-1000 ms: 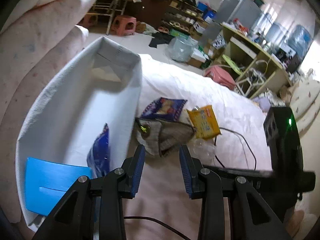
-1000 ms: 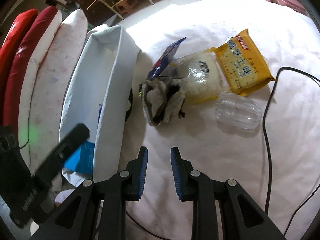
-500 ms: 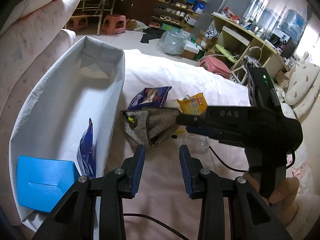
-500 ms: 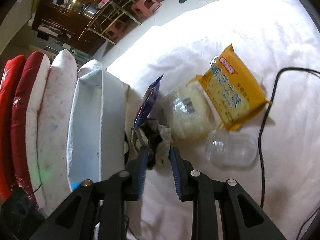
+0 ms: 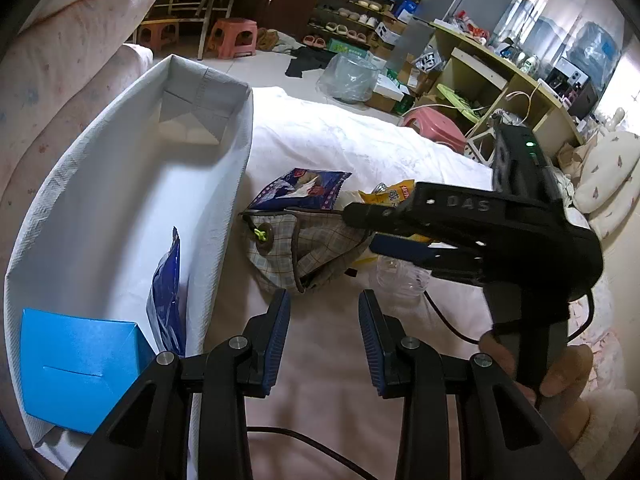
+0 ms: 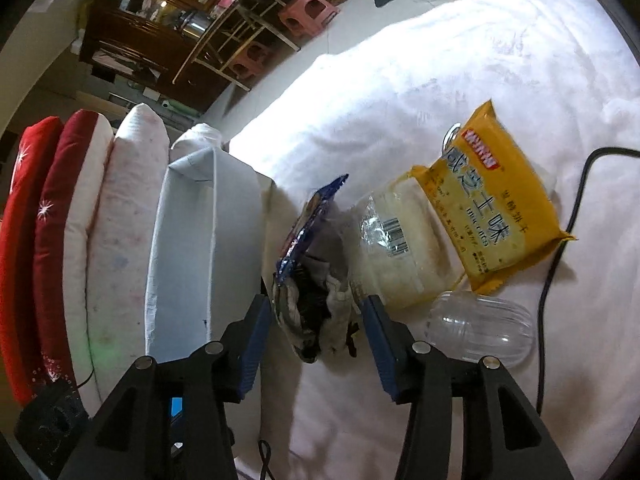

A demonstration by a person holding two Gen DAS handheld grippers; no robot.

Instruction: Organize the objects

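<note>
My right gripper (image 6: 316, 312) is spread wide around the crumpled plaid cloth pouch (image 6: 316, 320) on the white quilted bed (image 6: 440, 80), beside the white fabric bin (image 5: 132, 216); left gripper (image 5: 324, 320) open, hovering. Cluttered room behind with pink plastic stools (image 5: 234, 36).

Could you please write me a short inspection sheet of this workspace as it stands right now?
Surface: white bedspread, rumpled.
Job's things: white storage box holds a blue carton and a blue packet. Outside it lie a plaid cloth pouch, a purple snack bag, a yellow biscuit pack, a clear bag of white food and a clear plastic container.
Clutter: nothing seen beyond these.
Grippers: right gripper open, jaws either side of the pouch; left gripper open, holding nothing.
Cables: black cable runs past the biscuit pack.
Surroundings: pillows beside the box; pink stools, shelves and desk behind.
</note>
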